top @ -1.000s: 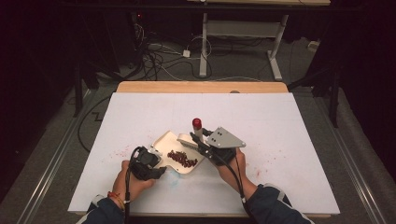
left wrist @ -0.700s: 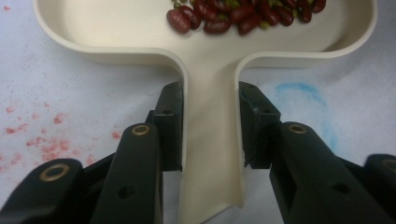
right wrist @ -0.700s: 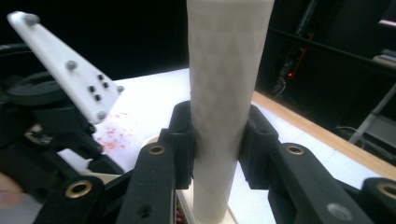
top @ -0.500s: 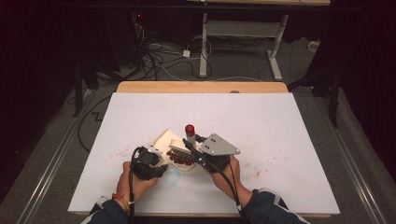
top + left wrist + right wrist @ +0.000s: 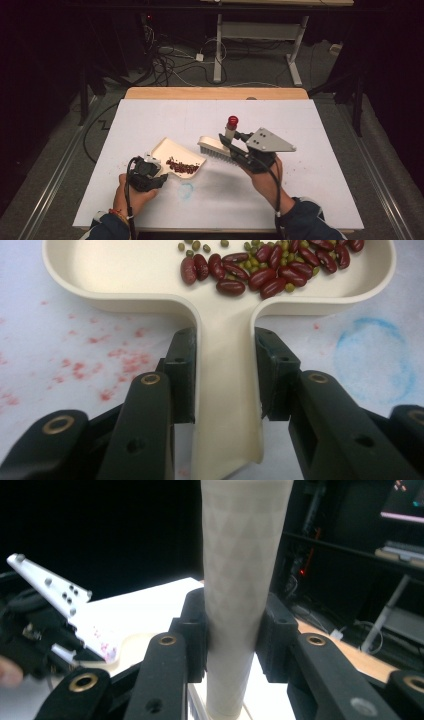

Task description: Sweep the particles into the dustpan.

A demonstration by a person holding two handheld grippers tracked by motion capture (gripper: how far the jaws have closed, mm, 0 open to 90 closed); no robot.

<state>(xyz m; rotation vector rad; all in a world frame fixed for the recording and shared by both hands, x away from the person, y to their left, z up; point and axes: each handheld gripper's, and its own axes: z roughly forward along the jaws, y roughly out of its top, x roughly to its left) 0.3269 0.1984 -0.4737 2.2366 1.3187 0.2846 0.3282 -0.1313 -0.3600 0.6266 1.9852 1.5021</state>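
Observation:
A cream dustpan [image 5: 172,151] lies on the white table, holding a heap of red kidney beans [image 5: 182,166] and small green beans [image 5: 252,264]. My left gripper [image 5: 151,173] is shut on the pan's flat handle [image 5: 227,405], one jaw on each side [image 5: 225,347]. My right gripper [image 5: 231,142] is shut on the cream handle [image 5: 240,575] of a brush. The brush's bristle head [image 5: 214,148] hangs just right of the pan, off the table, and its red-tipped end [image 5: 232,121] points up.
A blue ring stain [image 5: 186,190] and faint red specks [image 5: 117,365] mark the table near the pan. The left gripper [image 5: 40,630] and a hand appear at the left of the right gripper view. A wooden strip [image 5: 215,93] borders the far edge, with cables and desk legs beyond.
The right gripper has lifted the brush up and to the right, away from the beans in the pan. The left gripper and dustpan have shifted slightly left.

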